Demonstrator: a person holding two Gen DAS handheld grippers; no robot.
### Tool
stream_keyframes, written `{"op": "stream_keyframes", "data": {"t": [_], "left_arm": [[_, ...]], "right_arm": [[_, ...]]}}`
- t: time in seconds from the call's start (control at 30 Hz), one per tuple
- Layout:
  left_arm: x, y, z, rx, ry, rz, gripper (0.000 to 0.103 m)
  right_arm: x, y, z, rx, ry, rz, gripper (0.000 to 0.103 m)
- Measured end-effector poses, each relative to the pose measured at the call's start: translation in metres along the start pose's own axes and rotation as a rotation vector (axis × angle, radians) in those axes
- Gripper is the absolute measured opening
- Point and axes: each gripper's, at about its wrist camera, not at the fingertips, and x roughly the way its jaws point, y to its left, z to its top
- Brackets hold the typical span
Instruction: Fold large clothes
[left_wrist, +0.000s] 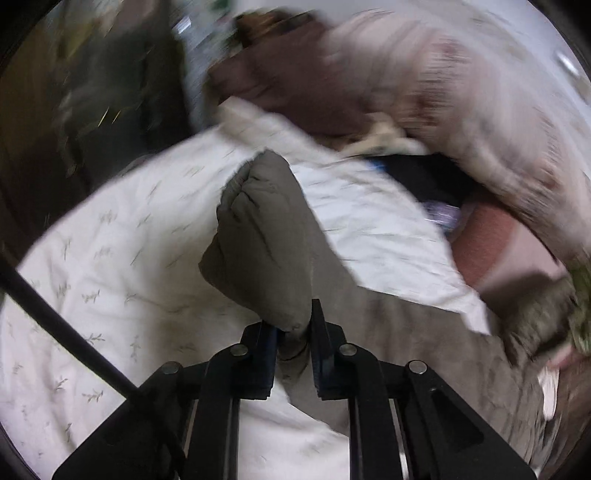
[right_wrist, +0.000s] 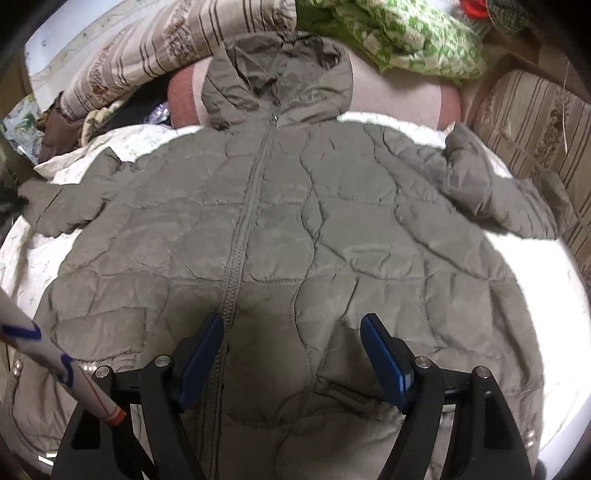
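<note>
An olive-grey quilted hooded jacket (right_wrist: 295, 221) lies front-up on a white leaf-print sheet (right_wrist: 535, 277), zipper closed, hood at the far end, both sleeves spread out. My right gripper (right_wrist: 291, 332) is open and empty just above the jacket's lower hem, either side of the zipper's end. In the blurred left wrist view, my left gripper (left_wrist: 293, 325) is shut on the jacket's left sleeve (left_wrist: 258, 236), holding its cuffed end lifted above the sheet (left_wrist: 110, 258).
Striped beige bedding (right_wrist: 147, 48) and a green patterned cloth (right_wrist: 406, 29) are piled beyond the hood. A striped cushion (right_wrist: 535, 122) lies at the right. A pink pillow (left_wrist: 491, 240) and dark clothes (left_wrist: 295, 85) lie beyond the sleeve.
</note>
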Motion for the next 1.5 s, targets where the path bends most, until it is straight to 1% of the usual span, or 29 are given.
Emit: {"op": "stream_keyframes", "data": {"t": [0.07,0.13,0.17,0.23,0.27,0.3,0.33,0.37,0.43,0.47,0.5,0.6,0.7,0.73,0.8,0.87,0.93,1.0,1.03,1.07,1.17,1.27,1.4,1.47,1.5], "left_arm": [[-0.031,-0.042,-0.009,0.087,-0.028,-0.052,0.014],[-0.054,-0.077,-0.019,0.152,-0.043,-0.103,0.013],[-0.071,-0.106,-0.031,0.202,-0.054,-0.144,0.013],[-0.088,-0.143,-0.048,0.265,-0.059,-0.194,0.013],[-0.100,-0.170,-0.065,0.314,-0.056,-0.242,0.013],[-0.106,-0.191,-0.078,0.349,-0.049,-0.273,0.013],[-0.108,-0.204,-0.087,0.371,-0.043,-0.291,0.013],[-0.111,-0.230,-0.106,0.410,-0.022,-0.331,0.013],[-0.111,-0.266,-0.136,0.463,0.017,-0.377,0.013],[-0.110,-0.279,-0.147,0.482,0.029,-0.387,0.013],[-0.107,-0.298,-0.166,0.515,0.050,-0.399,0.013],[-0.090,-0.339,-0.209,0.569,0.129,-0.423,0.013],[-0.075,-0.370,-0.249,0.609,0.184,-0.406,0.015],[-0.070,-0.378,-0.262,0.619,0.195,-0.385,0.016],[-0.063,-0.389,-0.280,0.629,0.216,-0.368,0.023],[-0.063,-0.397,-0.297,0.653,0.221,-0.345,0.038],[-0.070,-0.399,-0.307,0.676,0.205,-0.341,0.043],[-0.083,-0.403,-0.319,0.717,0.179,-0.339,0.046],[-0.087,-0.405,-0.321,0.726,0.169,-0.338,0.051],[-0.099,-0.405,-0.326,0.739,0.143,-0.345,0.054],[-0.126,-0.402,-0.337,0.777,0.088,-0.340,0.057],[-0.162,-0.392,-0.353,0.824,0.033,-0.339,0.058],[-0.199,-0.377,-0.368,0.865,-0.027,-0.307,0.059],[-0.213,-0.370,-0.376,0.877,-0.049,-0.299,0.063],[-0.219,-0.366,-0.380,0.880,-0.058,-0.290,0.064]], "right_arm": [[-0.010,-0.004,-0.001,-0.006,-0.016,-0.013,0.081],[-0.017,-0.012,-0.003,0.000,-0.016,-0.028,0.081],[-0.020,-0.017,-0.005,0.007,-0.013,-0.046,0.081],[-0.028,-0.030,-0.007,0.026,-0.011,-0.073,0.081],[-0.033,-0.039,-0.009,0.042,-0.011,-0.086,0.081],[-0.040,-0.048,-0.011,0.058,-0.013,-0.103,0.081],[-0.046,-0.057,-0.013,0.070,-0.019,-0.120,0.081],[-0.052,-0.066,-0.016,0.079,-0.028,-0.146,0.081],[-0.065,-0.083,-0.024,0.099,-0.040,-0.193,0.081],[-0.070,-0.091,-0.027,0.111,-0.043,-0.207,0.081],[-0.075,-0.100,-0.031,0.126,-0.043,-0.220,0.081],[-0.084,-0.127,-0.042,0.170,-0.031,-0.250,0.081],[-0.086,-0.150,-0.049,0.200,-0.017,-0.272,0.081],[-0.086,-0.160,-0.052,0.216,-0.014,-0.278,0.081],[-0.089,-0.173,-0.058,0.238,-0.012,-0.282,0.081],[-0.090,-0.187,-0.063,0.269,-0.014,-0.281,0.081],[-0.091,-0.197,-0.067,0.288,-0.014,-0.283,0.081],[-0.092,-0.202,-0.070,0.302,-0.016,-0.290,0.081],[-0.093,-0.205,-0.072,0.308,-0.018,-0.293,0.081],[-0.094,-0.208,-0.074,0.313,-0.019,-0.292,0.081],[-0.095,-0.211,-0.079,0.328,-0.015,-0.287,0.081],[-0.099,-0.211,-0.082,0.329,-0.020,-0.293,0.081],[-0.104,-0.209,-0.084,0.325,-0.031,-0.296,0.081],[-0.106,-0.206,-0.084,0.320,-0.032,-0.296,0.081],[-0.106,-0.206,-0.085,0.317,-0.032,-0.294,0.081]]}}
